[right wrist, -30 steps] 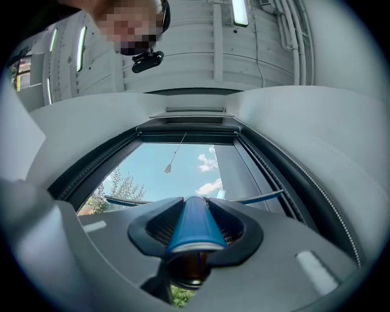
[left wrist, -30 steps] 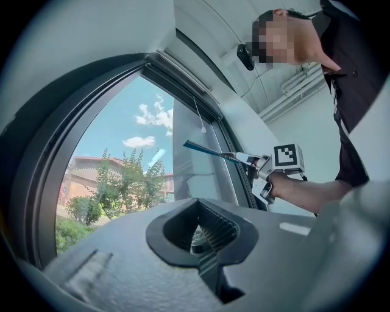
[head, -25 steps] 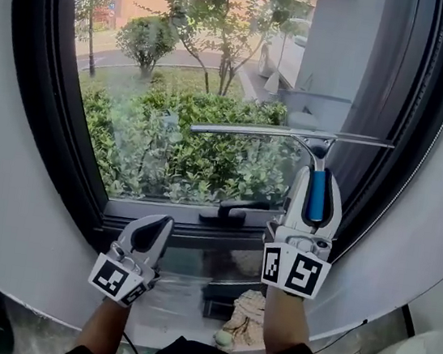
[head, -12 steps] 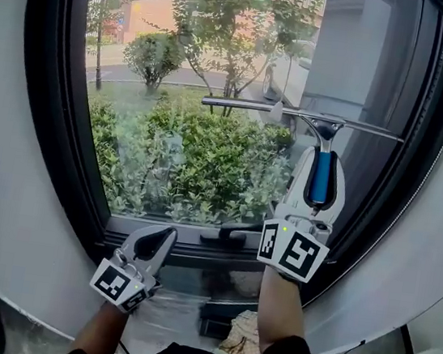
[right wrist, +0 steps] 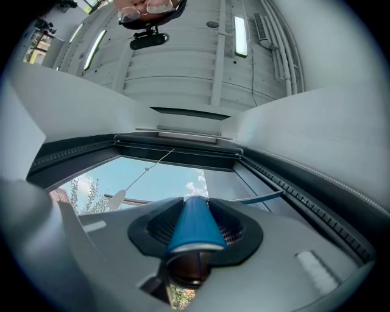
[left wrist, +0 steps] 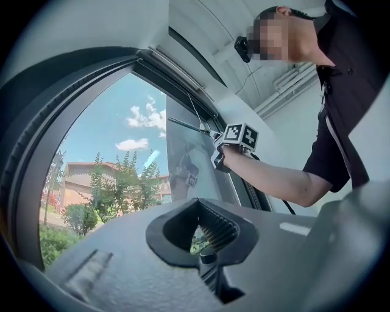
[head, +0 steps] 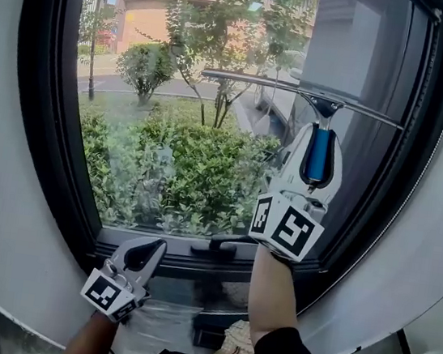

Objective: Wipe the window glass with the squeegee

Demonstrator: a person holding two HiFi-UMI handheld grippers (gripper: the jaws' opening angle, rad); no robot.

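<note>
The right gripper (head: 319, 141) is up at the window glass (head: 169, 140), its 2 jaws clamped on the blue handle of the squeegee (head: 318, 155), whose blade (head: 251, 79) lies across the upper pane. The left gripper (head: 146, 250) hangs low by the sill (head: 185, 259), jaws pressed together, empty

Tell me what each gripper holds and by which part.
The right gripper is shut on the squeegee, clamping its blue handle. The left gripper holds nothing; its jaws are together with nothing between them.
</note>
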